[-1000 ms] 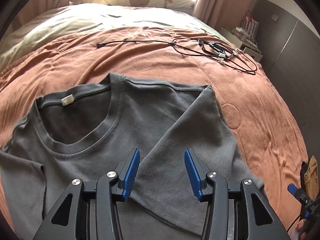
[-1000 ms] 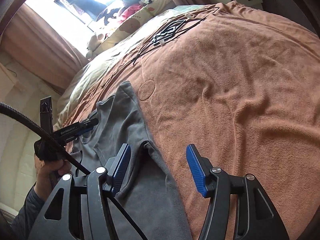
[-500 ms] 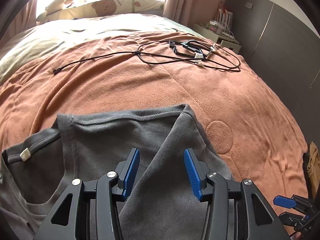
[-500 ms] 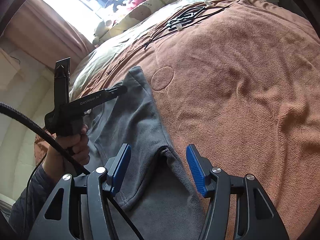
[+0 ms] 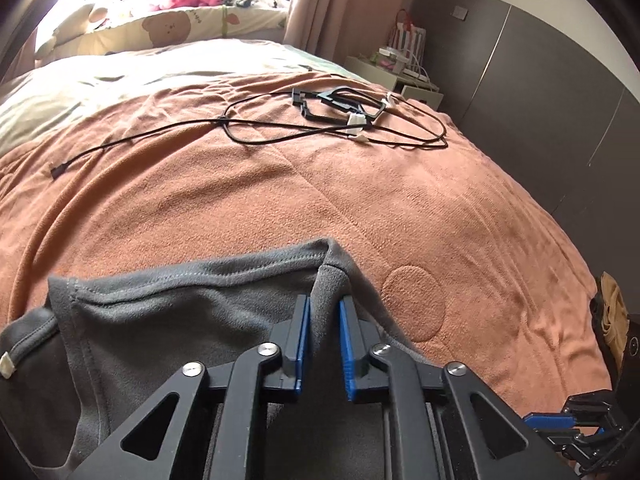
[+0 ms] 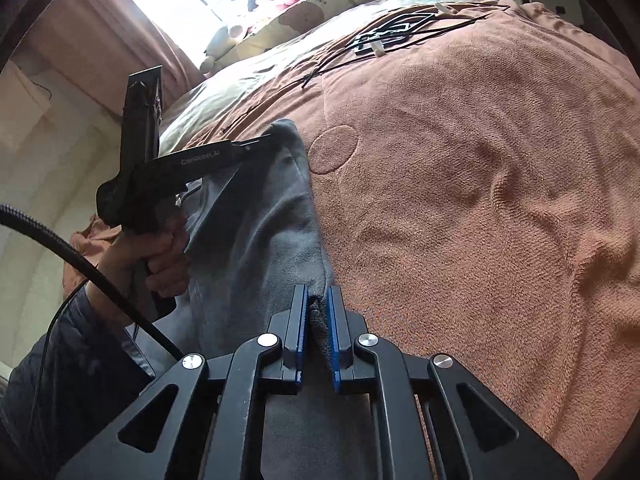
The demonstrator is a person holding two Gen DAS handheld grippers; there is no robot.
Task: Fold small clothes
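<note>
Both tongs, left (image 5: 324, 308) and right (image 6: 318, 300), are closing, pinching the grey T-shirt (image 5: 180, 312) on an orange bedspread (image 5: 360, 184).

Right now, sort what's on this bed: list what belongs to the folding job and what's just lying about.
Belongs to the job:
- grey T-shirt
- left hand-held gripper, closing on the shirt's folded shoulder corner
- right hand-held gripper, closing on the shirt's edge

Just lying about:
- black cable on the orange blanket
- bear-print pillow
- white bedside cabinet
</note>
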